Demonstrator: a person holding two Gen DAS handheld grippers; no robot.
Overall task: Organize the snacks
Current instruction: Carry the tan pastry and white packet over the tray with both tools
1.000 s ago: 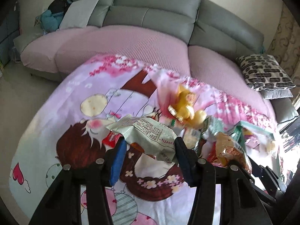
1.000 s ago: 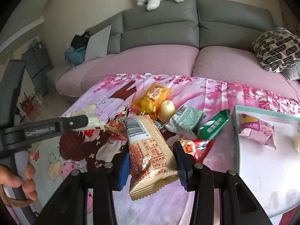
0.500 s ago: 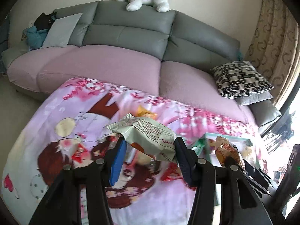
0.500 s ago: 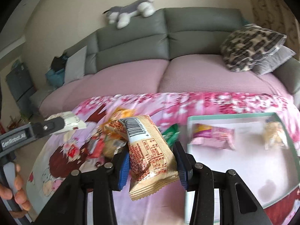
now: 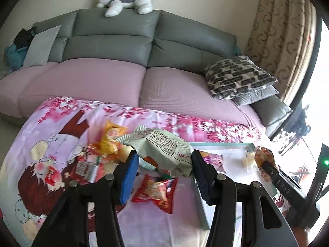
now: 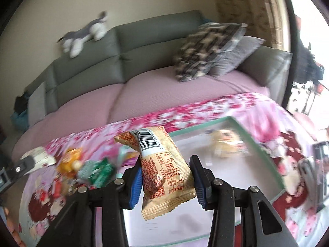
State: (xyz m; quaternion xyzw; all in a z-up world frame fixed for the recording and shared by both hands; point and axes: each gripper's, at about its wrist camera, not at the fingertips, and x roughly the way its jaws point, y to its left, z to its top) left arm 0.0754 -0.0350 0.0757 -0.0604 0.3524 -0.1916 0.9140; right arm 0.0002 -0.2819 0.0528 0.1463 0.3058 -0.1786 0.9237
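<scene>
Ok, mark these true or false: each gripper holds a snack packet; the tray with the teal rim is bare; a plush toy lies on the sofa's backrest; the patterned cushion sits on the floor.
1. True: the left gripper clamps a pale green printed packet, and the right gripper clamps a tan barcoded packet.
2. False: the teal-rimmed white tray already holds snacks.
3. True: a grey and white plush toy lies on the grey sofa.
4. False: the black and cream patterned cushion rests on the sofa seat.

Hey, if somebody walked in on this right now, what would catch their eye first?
Each claw grips a snack packet: the left claw a pale green packet, the right claw a tan packet above the white tray. Behind, a plush husky sprawls atop the grey sofa.
</scene>
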